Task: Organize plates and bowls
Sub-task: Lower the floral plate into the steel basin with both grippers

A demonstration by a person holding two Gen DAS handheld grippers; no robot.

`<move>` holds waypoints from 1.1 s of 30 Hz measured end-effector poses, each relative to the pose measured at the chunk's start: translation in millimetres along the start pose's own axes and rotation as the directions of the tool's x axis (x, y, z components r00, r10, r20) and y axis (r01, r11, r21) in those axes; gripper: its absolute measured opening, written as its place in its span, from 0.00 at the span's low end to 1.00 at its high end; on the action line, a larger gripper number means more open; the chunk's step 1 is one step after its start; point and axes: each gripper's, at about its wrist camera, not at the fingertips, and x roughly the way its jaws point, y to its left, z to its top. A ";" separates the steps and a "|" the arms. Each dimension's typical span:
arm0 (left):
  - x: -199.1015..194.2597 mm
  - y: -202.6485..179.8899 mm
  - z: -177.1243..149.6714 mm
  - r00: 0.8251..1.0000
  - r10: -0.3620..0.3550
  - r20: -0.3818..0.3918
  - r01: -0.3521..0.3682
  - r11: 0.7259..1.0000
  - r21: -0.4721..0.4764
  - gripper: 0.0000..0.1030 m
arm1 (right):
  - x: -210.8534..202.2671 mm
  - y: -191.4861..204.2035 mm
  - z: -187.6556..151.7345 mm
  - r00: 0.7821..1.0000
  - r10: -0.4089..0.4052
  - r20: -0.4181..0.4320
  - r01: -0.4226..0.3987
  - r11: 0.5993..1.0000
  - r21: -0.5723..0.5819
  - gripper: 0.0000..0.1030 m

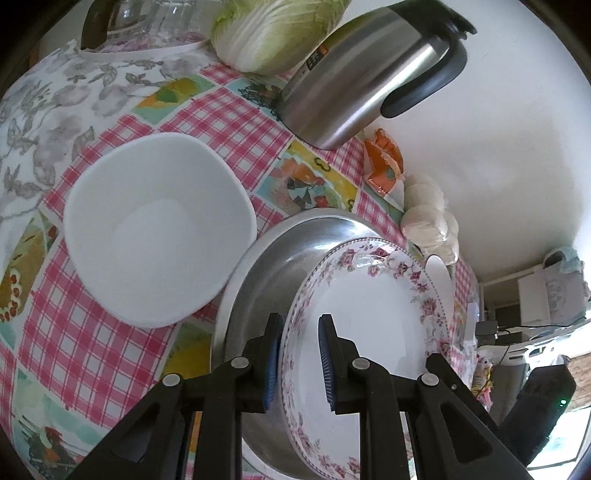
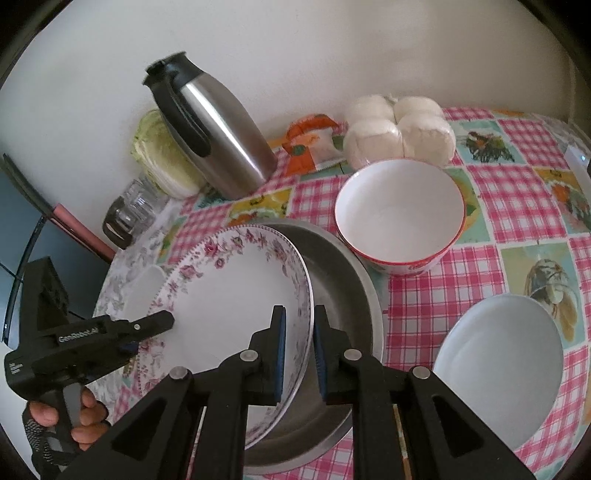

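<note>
A floral-rimmed plate (image 1: pixel 369 314) (image 2: pixel 229 295) hangs tilted over a steel basin (image 1: pixel 280 258) (image 2: pixel 340 266), and whether the two touch I cannot tell. My left gripper (image 1: pixel 299 360) (image 2: pixel 159 325) is shut on the plate's left rim. My right gripper (image 2: pixel 299 354) is shut on the opposite rim, and its tip shows in the left wrist view (image 1: pixel 436 363). A white squarish bowl (image 1: pixel 159 229) sits left of the basin. A red-rimmed white bowl (image 2: pixel 399 210) stands behind the basin to the right. A plain white dish (image 2: pixel 498 369) lies at the front right.
The checked tablecloth (image 2: pixel 443 295) covers the table against a white wall. Along the back stand a steel thermos jug (image 1: pixel 369 81) (image 2: pixel 218 136), a cabbage (image 1: pixel 280 33), a glass jug (image 2: pixel 129 210), an orange packet (image 2: pixel 310 144) and bagged white buns (image 2: pixel 399 129). A hand (image 2: pixel 85 417) holds the left gripper.
</note>
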 end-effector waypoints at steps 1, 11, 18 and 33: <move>2.0 0.5 0.6 1.000 0.004 -0.003 -0.004 1.000 0.000 0.21 | 2.6 -2.2 0.0 1.000 0.002 -0.006 -0.002 1.000 0.006 0.16; 13.6 -1.8 3.6 0.999 0.034 -0.020 -0.033 0.999 0.017 0.21 | 15.7 -9.8 0.5 0.999 -0.024 -0.027 0.024 1.000 0.010 0.16; 17.8 -3.0 6.0 0.998 0.060 -0.024 -0.059 0.998 0.029 0.21 | 19.3 -8.8 1.3 0.999 -0.035 -0.033 0.035 0.999 0.003 0.16; 24.1 -4.6 5.1 0.992 0.123 -0.033 -0.121 0.991 0.052 0.22 | 27.8 -7.9 -0.3 0.995 -0.076 -0.071 0.075 0.997 -0.014 0.16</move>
